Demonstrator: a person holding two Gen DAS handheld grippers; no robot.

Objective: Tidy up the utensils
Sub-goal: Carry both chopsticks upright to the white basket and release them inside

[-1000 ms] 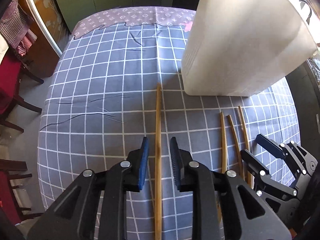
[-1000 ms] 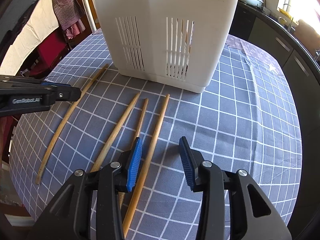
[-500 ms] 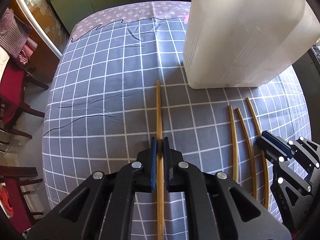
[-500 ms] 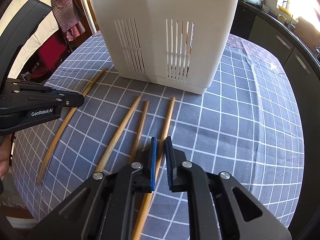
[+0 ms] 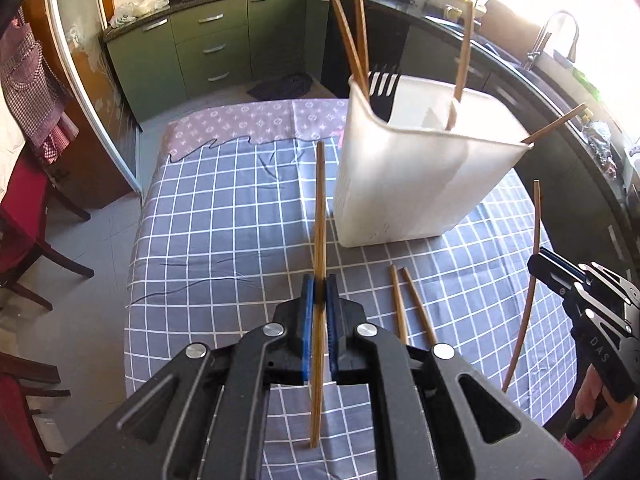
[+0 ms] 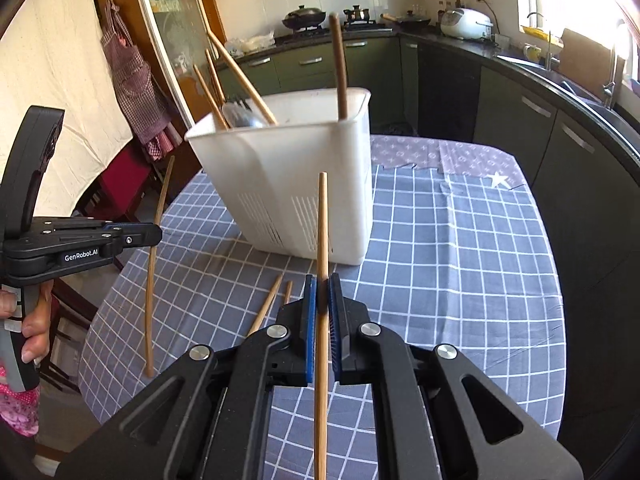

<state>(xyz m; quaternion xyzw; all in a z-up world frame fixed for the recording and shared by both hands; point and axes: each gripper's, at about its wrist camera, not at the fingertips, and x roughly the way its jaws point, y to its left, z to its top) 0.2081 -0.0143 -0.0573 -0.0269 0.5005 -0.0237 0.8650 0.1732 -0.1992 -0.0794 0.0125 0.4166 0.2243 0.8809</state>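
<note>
Left gripper [image 5: 319,292]: black two-finger tool with blue pads, jaws clamped on a long straight bamboo chopstick [image 5: 319,216], gripped near its middle so neither end droops.
Left chopstick position: clear of the desk, far tip aimed up toward the basket's near corner.
Right gripper [image 6: 321,294]: same black tool, jaws closed tight on a second bamboo chopstick [image 6: 322,224], also taken around mid-length.
Right chopstick position: lifted off the cloth, tip reaching up in front of the basket's slotted wall.
Why held so: a middle grip looks chosen for balance, and it leaves a long free end to steer over the rim.
White plastic utensil basket [image 5: 420,176]: stands upright on the desk, open top, already holding several chopsticks leaning on its rim and a black fork [image 5: 383,80].
Two loose bamboo chopsticks [image 5: 412,304]: lying side by side on the desk between the two grippers, not yet collected.
Desk [image 5: 224,208]: covered with a grey-blue checked cloth.
Left hand [image 6: 34,320]: fingers wrapped round the handle, tool tilted steeply downward.
Right hand pose: tool angled down less steeply; only fingertips on its handle show at the left view's lower right edge.
Likely next: tip each stick more upright and lower it into the basket.
</note>
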